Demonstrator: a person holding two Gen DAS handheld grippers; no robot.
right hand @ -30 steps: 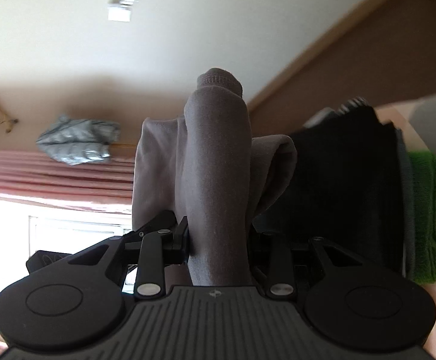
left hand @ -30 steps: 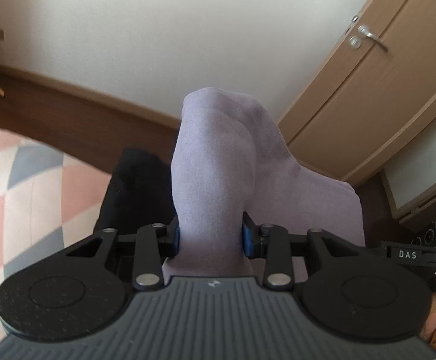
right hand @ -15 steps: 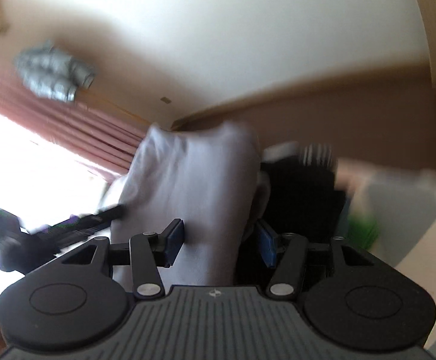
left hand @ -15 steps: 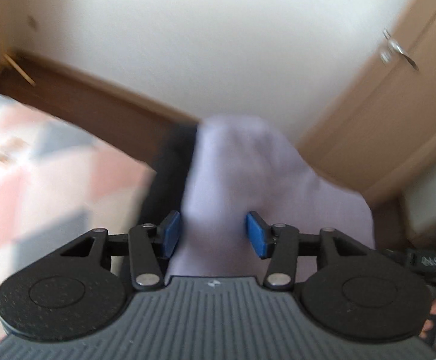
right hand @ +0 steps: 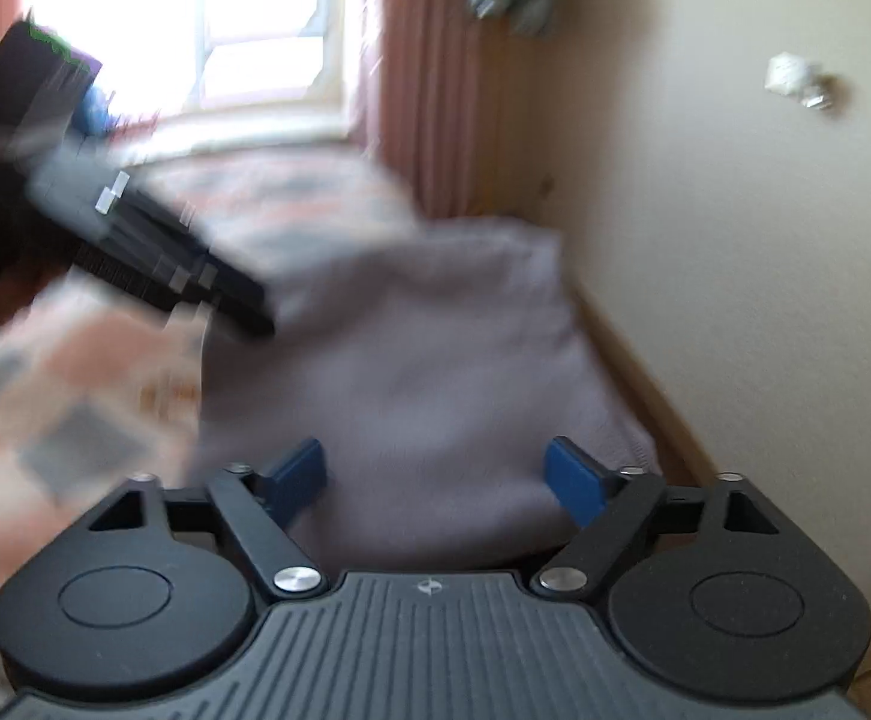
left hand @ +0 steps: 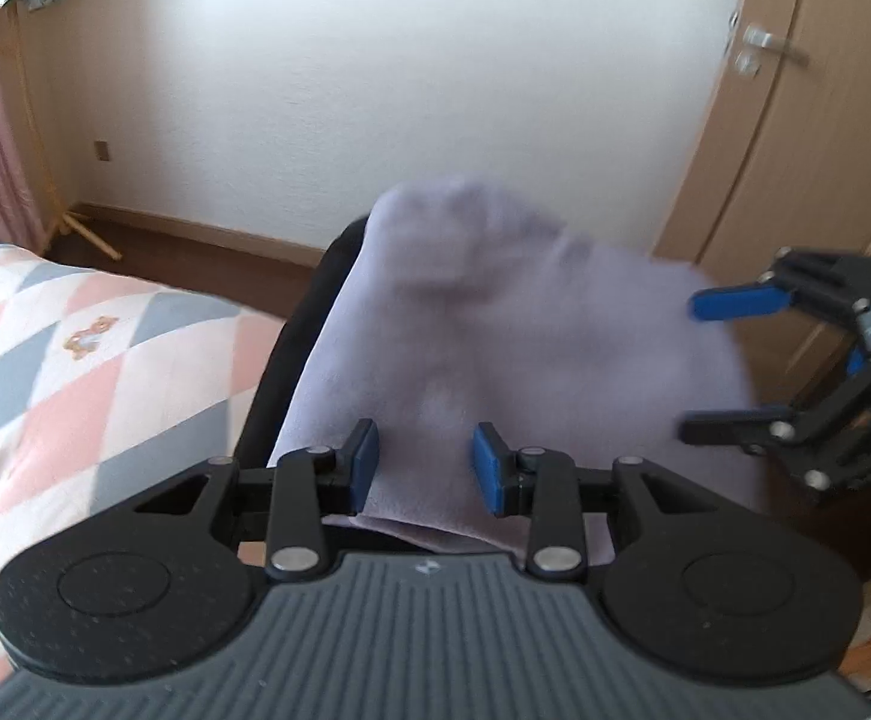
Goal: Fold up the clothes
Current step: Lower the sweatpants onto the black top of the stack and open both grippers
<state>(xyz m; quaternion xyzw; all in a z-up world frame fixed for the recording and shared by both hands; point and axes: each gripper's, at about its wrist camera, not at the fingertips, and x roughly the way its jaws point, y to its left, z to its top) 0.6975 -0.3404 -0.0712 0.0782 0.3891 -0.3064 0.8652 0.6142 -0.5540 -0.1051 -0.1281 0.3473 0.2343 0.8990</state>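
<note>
**Both grippers let go of the folded garment**

The patterned bedcover [left hand: 93, 360] fills the left of the left wrist view, and at its edge a black pile [left hand: 291, 354] carries the lilac garment [left hand: 495, 348], now lying folded on top. A second ago both grippers pinched it aloft; now the left gripper [left hand: 426, 468] stands part open around the near edge, and the right gripper [right hand: 441, 474] is spread wide, clear of the cloth. This piece looks finished; another comes next.
</note>
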